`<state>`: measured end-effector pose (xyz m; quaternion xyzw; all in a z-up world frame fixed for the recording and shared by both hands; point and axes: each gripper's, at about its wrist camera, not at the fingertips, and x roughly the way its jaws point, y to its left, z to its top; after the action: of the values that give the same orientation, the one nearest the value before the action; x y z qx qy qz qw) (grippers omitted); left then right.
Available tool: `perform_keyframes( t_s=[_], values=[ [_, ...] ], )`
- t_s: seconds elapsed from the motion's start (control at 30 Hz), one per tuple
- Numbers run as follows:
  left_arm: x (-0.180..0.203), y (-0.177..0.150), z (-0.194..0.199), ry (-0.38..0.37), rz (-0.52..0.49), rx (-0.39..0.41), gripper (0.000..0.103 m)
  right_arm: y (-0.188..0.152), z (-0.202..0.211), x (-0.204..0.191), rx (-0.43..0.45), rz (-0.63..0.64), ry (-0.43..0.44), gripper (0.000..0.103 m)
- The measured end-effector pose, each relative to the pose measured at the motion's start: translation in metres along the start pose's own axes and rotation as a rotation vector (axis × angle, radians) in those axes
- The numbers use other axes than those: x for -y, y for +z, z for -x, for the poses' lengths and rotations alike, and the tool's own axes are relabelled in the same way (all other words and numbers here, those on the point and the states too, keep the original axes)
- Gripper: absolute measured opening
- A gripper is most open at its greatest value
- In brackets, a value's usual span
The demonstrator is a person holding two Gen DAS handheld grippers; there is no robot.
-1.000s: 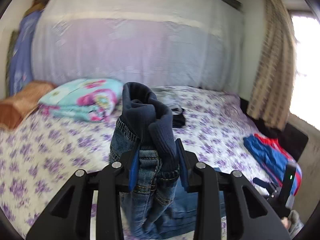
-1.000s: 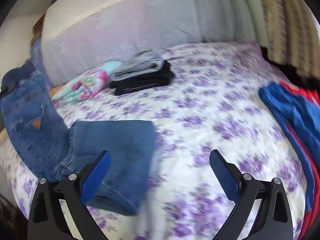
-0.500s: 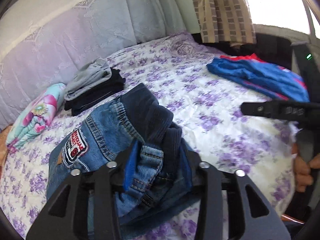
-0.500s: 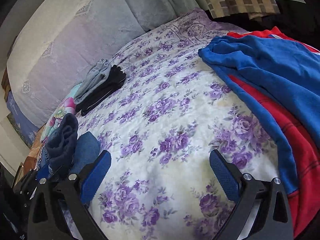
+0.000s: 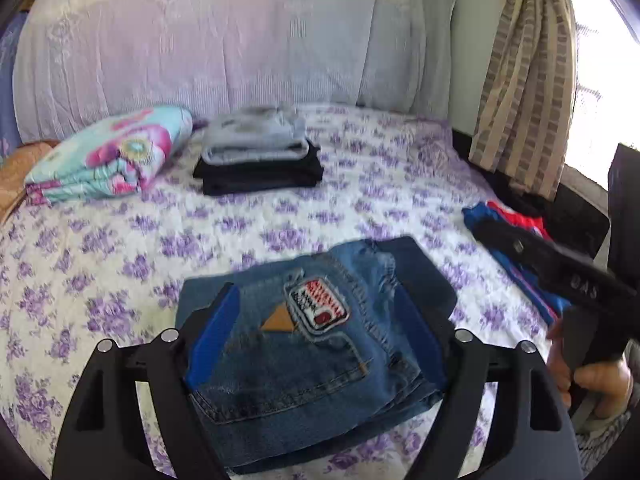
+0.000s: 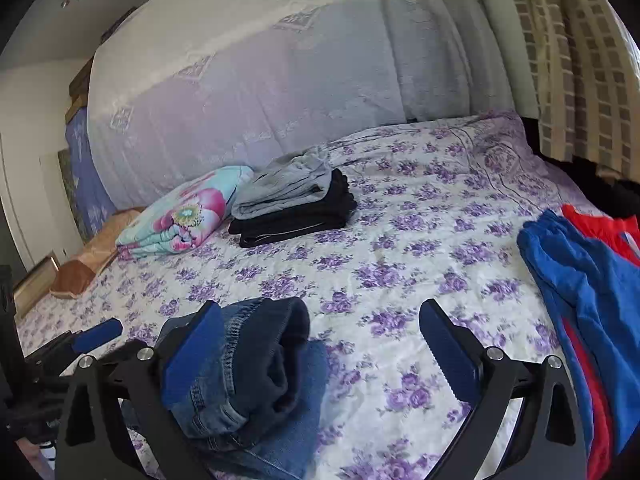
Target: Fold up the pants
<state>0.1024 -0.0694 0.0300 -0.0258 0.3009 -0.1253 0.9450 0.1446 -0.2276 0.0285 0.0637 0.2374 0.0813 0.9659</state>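
Note:
The blue jeans [image 5: 304,344] lie folded flat on the flowered bedsheet [image 5: 120,248], back pocket and a red-white patch facing up. My left gripper [image 5: 316,340] is open above them, its blue pads on either side of the fold. In the right wrist view the jeans [image 6: 256,376] show as a thick folded bundle at the lower left. My right gripper [image 6: 320,360] is open and empty, its left pad beside the bundle. The left gripper [image 6: 96,330] shows at the far left there.
A grey and black folded stack [image 5: 256,156] and a floral folded blanket [image 5: 116,156] lie at the head of the bed. Blue and red clothes [image 6: 592,296] lie at the right edge. A striped curtain [image 5: 524,76] hangs at the right.
My left gripper laid the held jeans down on the bed and opened, letting them go. The right gripper swung back toward the jeans.

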Motion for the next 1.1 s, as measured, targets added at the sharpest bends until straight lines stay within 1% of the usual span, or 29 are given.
perform_keyframes(
  t_s=[0.03, 0.1, 0.13, 0.17, 0.2, 0.23, 0.27, 0.3, 0.33, 0.37, 0.4, 0.47, 0.5, 0.53, 0.57, 0.6, 0.63, 0.67, 0.7, 0.73, 0.77, 0.8, 0.83, 0.87, 0.9, 0.93, 0.97, 1.0, 1.1],
  values=[
    [0.001, -0.005, -0.005, 0.011, -0.017, -0.015, 0.077, 0.002, -0.008, -0.008, -0.014, 0.018, -0.004, 0.099],
    [0.006, -0.019, -0.021, 0.039, -0.078, -0.064, 0.077, -0.001, -0.030, -0.020, -0.071, 0.068, -0.043, 0.099],
    [0.008, -0.028, -0.029, 0.046, -0.091, -0.092, 0.077, -0.006, -0.045, -0.021, -0.123, 0.088, -0.073, 0.099],
    [0.007, -0.037, -0.037, 0.049, -0.093, -0.109, 0.077, -0.019, -0.064, -0.018, -0.200, 0.106, -0.106, 0.099],
    [0.008, -0.045, -0.041, 0.051, -0.096, -0.109, 0.077, -0.032, -0.078, -0.012, -0.247, 0.112, -0.105, 0.099],
    [0.008, -0.055, -0.046, 0.055, -0.110, -0.105, 0.077, -0.046, -0.086, -0.004, -0.264, 0.105, -0.101, 0.099],
    [0.009, -0.060, -0.049, 0.050, -0.122, -0.099, 0.077, -0.054, -0.089, 0.006, -0.260, 0.076, -0.069, 0.099],
    [0.011, -0.065, -0.049, 0.061, -0.139, -0.074, 0.077, -0.057, -0.089, 0.013, -0.263, 0.035, -0.029, 0.099],
    [0.013, -0.066, -0.048, 0.065, -0.144, -0.066, 0.077, -0.058, -0.089, 0.018, -0.280, -0.002, -0.003, 0.099],
    [0.013, -0.065, -0.046, 0.061, -0.139, -0.064, 0.077, -0.056, -0.087, 0.019, -0.286, -0.022, 0.011, 0.099],
    [0.010, -0.063, -0.042, 0.047, -0.123, -0.061, 0.077, -0.053, -0.081, 0.019, -0.268, -0.024, 0.006, 0.099],
    [-0.003, -0.056, -0.026, -0.015, -0.051, -0.044, 0.077, -0.046, -0.058, 0.012, -0.195, -0.012, -0.009, 0.099],
    [-0.010, -0.053, -0.017, -0.032, -0.020, -0.024, 0.078, -0.043, -0.042, 0.007, -0.146, 0.006, -0.015, 0.099],
    [-0.020, -0.048, -0.005, -0.029, 0.014, 0.013, 0.082, -0.039, -0.029, 0.002, -0.116, 0.027, -0.015, 0.099],
    [-0.029, -0.044, 0.003, -0.010, 0.037, 0.043, 0.085, -0.038, -0.017, -0.005, -0.095, 0.066, -0.011, 0.099],
    [-0.037, -0.040, 0.009, 0.012, 0.058, 0.062, 0.089, -0.039, -0.010, -0.011, -0.093, 0.105, -0.013, 0.099],
    [-0.046, -0.036, 0.010, 0.033, 0.079, 0.060, 0.090, -0.043, -0.007, -0.018, -0.095, 0.146, -0.025, 0.099],
    [-0.053, -0.033, 0.007, 0.045, 0.095, 0.042, 0.090, -0.050, -0.009, -0.024, -0.111, 0.191, -0.059, 0.099],
    [-0.059, -0.033, 0.000, 0.052, 0.113, 0.017, 0.090, -0.058, -0.015, -0.027, -0.140, 0.227, -0.094, 0.099],
    [-0.063, -0.036, -0.011, 0.055, 0.122, -0.028, 0.089, -0.068, -0.024, -0.026, -0.179, 0.239, -0.105, 0.099],
    [-0.063, -0.042, -0.025, 0.059, 0.112, -0.084, 0.089, -0.076, -0.031, -0.020, -0.213, 0.217, -0.086, 0.099],
    [-0.063, -0.049, -0.039, 0.073, 0.093, -0.134, 0.090, -0.084, -0.040, -0.010, -0.252, 0.159, -0.042, 0.099],
    [-0.063, -0.060, -0.051, 0.093, 0.080, -0.152, 0.093, -0.090, -0.044, 0.001, -0.268, 0.097, 0.005, 0.099],
    [-0.067, -0.068, -0.053, 0.090, 0.099, -0.132, 0.095, -0.094, -0.046, 0.007, -0.275, 0.058, 0.036, 0.099],
    [-0.075, -0.070, -0.055, 0.052, 0.149, -0.139, 0.096, -0.095, -0.047, 0.009, -0.285, 0.038, 0.055, 0.099],
    [-0.082, -0.069, -0.056, 0.016, 0.191, -0.164, 0.096, -0.094, -0.047, 0.010, -0.292, 0.030, 0.065, 0.099],
    [-0.088, -0.068, -0.057, -0.012, 0.226, -0.184, 0.096, -0.092, -0.047, 0.010, -0.296, 0.025, 0.074, 0.099],
    [-0.092, -0.068, -0.055, -0.026, 0.251, -0.187, 0.095, -0.090, -0.045, 0.011, -0.293, 0.014, 0.086, 0.099],
    [-0.096, -0.067, -0.034, -0.005, 0.259, -0.127, 0.094, -0.081, -0.025, 0.021, -0.249, -0.074, 0.136, 0.099]
  ],
)
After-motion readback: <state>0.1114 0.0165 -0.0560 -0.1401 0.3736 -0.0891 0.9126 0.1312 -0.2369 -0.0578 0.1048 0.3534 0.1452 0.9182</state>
